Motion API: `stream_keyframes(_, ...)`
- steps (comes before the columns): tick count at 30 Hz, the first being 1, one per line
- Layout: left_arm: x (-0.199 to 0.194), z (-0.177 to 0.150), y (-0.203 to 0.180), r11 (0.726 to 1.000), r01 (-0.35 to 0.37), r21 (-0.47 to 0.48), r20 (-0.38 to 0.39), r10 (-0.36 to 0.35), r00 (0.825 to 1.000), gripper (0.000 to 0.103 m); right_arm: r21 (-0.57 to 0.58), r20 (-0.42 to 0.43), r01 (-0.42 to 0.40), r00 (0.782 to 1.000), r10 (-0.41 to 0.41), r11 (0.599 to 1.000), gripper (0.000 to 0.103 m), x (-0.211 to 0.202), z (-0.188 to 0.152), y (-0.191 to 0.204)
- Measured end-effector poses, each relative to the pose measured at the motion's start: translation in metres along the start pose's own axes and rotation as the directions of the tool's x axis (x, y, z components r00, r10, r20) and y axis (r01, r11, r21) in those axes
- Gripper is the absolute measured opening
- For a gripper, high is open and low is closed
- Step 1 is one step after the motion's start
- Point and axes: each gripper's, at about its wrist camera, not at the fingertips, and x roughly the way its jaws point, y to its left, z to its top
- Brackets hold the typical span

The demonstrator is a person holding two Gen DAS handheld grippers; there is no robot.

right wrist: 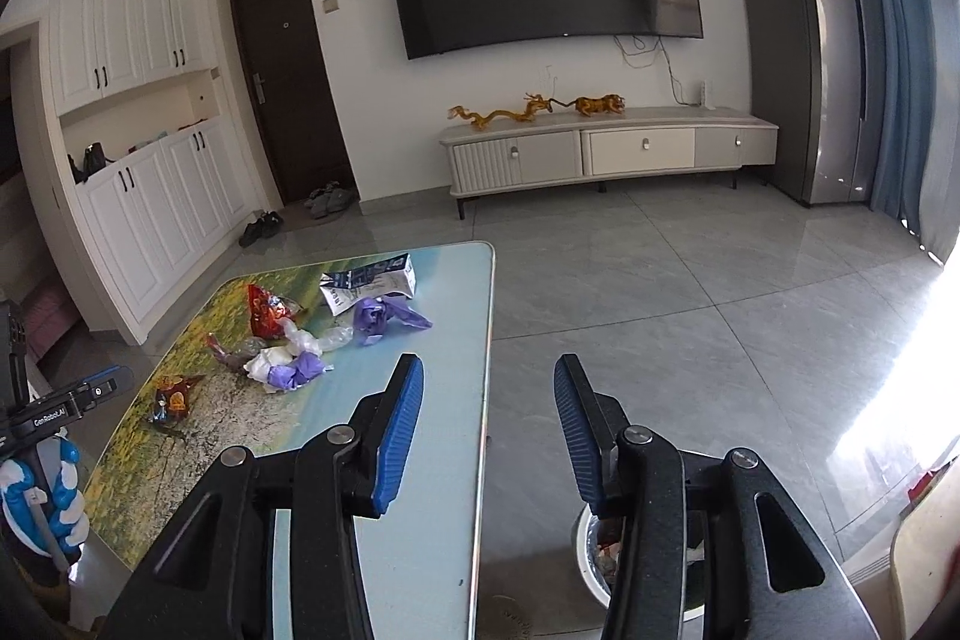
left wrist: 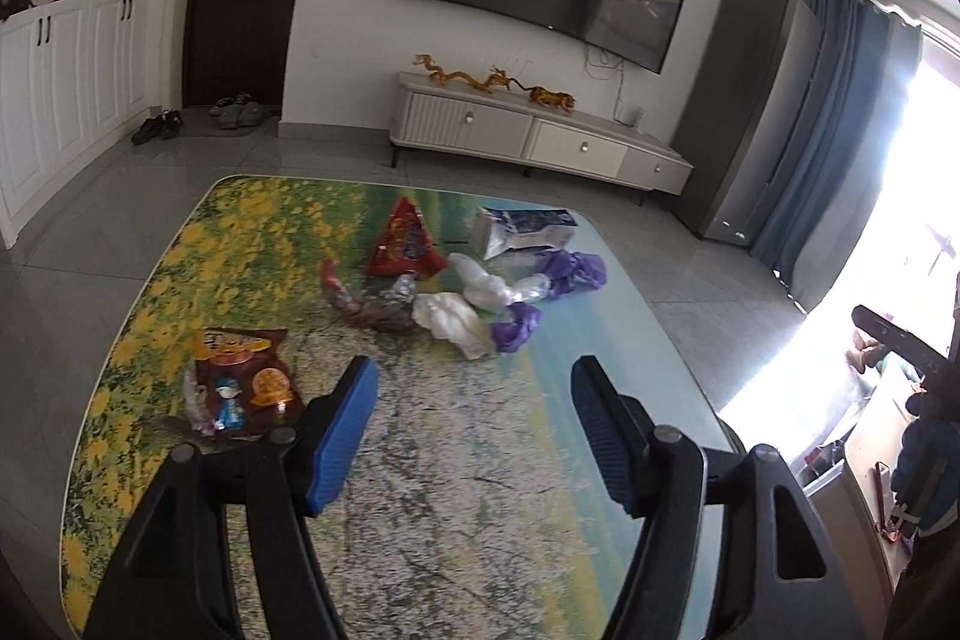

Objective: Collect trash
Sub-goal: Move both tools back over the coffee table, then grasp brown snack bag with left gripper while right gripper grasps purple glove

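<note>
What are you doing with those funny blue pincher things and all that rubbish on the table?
A person is tidying trash off the table with a gripper in each hand. Right now both the left gripper and the right gripper are open and empty. Still on the table are a brown snack bag, a red snack bag, a milk carton and crumpled purple and white wrappers. A bin sits on the floor beside the table, under the right gripper.

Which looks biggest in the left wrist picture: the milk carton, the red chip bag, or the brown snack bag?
1. Brown snack bag, though it lies nearest the camera.
2. Milk carton and red chip bag look alike; no ranking.
</note>
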Motion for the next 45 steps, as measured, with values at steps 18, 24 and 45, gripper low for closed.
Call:
stream_keyframes(18,0.069,-0.006,0.085,0.987,-0.154,-0.054,-0.092,0.148,0.985,0.067,-0.087,-0.166,-0.131,0.979,0.116,0.988,0.049,0.103,-0.002,0.068)
stream_keyframes(24,0.11,-0.01,0.112,0.971,-0.228,-0.066,-0.155,0.216,0.964,0.067,-0.126,-0.227,-0.189,0.961,0.157,0.974,0.049,0.149,-0.002,0.095)
stream_keyframes(45,0.136,-0.012,0.113,0.974,-0.225,0.002,-0.202,0.221,0.954,0.034,-0.089,-0.38,-0.349,0.878,0.292,0.933,0.051,0.251,-0.021,0.164)
